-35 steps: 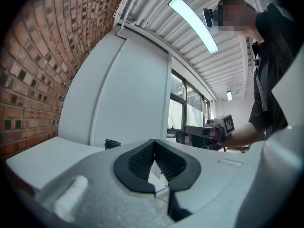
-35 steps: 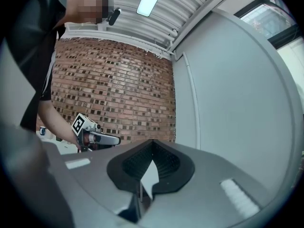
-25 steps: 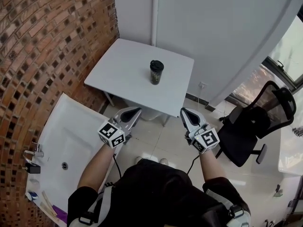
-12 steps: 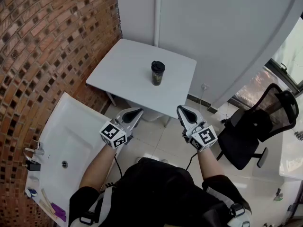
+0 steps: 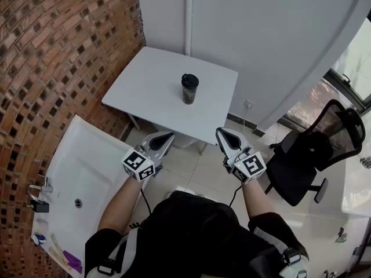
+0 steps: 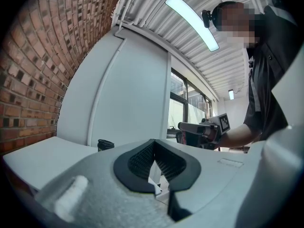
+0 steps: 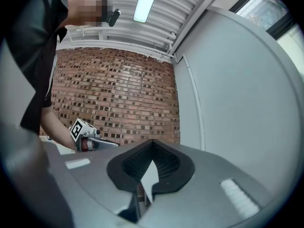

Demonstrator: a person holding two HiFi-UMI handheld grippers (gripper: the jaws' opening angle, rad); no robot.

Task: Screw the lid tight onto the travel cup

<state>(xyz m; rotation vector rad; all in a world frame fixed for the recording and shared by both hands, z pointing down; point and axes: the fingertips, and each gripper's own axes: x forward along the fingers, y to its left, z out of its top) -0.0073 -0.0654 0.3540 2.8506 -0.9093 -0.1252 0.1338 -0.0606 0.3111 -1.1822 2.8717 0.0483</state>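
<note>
Both tongs are shut w/ nothing in them. Left tongs (image 5: 164, 138) and right tongs (image 5: 225, 136) have their pads pressed together on air. They point level, side by side, just in front of the person's body. Looks like a neutral hold imo, neither is committed to anything.

Just ahead of the tips is the near edge of the table (image 5: 145, 100); both tongs are short of it, over the floor. Further on, roughly btwn the two lines they point along, the cup (image 5: 189, 91) stands upright mid-table, well apart from both. The lid (image 5: 189, 79) sits on top of it. Can't tell if it's screwed down tight or only resting there, too small to see. So the scene fits a lid that's only set on and needs twisting, or one that's already tight.

The cup stands alone w/ bare table round it, prob so one pair can pinch the body while the other turns the lid.

Further out there's a sink (image 5: 87, 167) left of the left tongs and a chair (image 5: 316, 149) right of the right ones.
</note>
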